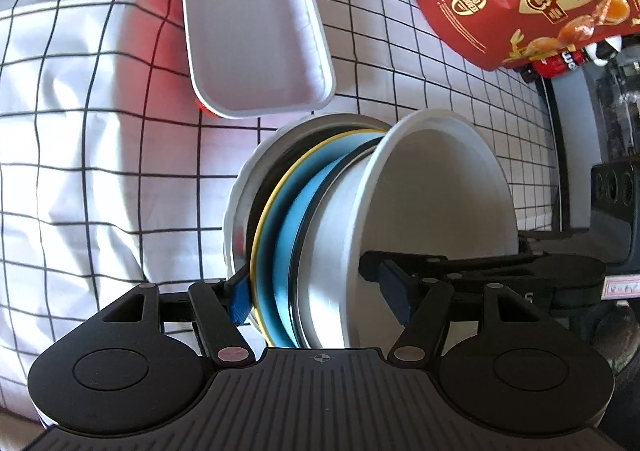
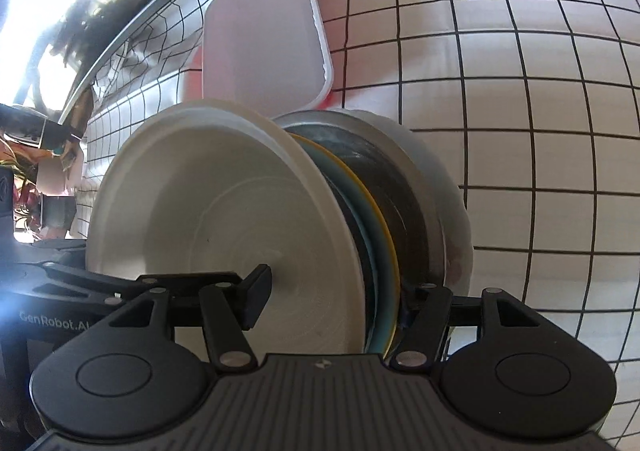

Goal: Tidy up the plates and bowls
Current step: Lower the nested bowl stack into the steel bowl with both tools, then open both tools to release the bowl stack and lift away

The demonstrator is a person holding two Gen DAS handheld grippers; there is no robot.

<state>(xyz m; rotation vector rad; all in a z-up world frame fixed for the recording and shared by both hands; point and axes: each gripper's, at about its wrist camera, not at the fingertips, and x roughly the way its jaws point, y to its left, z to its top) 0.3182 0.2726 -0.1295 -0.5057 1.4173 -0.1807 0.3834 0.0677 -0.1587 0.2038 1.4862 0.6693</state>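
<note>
Stack of plates and bowls nearly gathered, gripped from both sides.

Left gripper (image 1: 320, 297) and right gripper (image 2: 338, 301) each clamp the nested stack (image 1: 320, 211) over the checked tablecloth (image 1: 80, 131): white bowl (image 2: 224, 219) innermost, blue plate (image 1: 288, 219) beneath. The white rectangular tray (image 1: 248, 31), lying just beyond, seems still unstacked.

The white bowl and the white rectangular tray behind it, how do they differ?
The white bowl is round and deep; the white tray is rectangular and shallow. The bowl sits nested on a stack of plates, gripped from both sides by the left gripper and right gripper; the tray lies apart on the checked cloth, over something red, untouched. Both are plain white and look empty.
</note>
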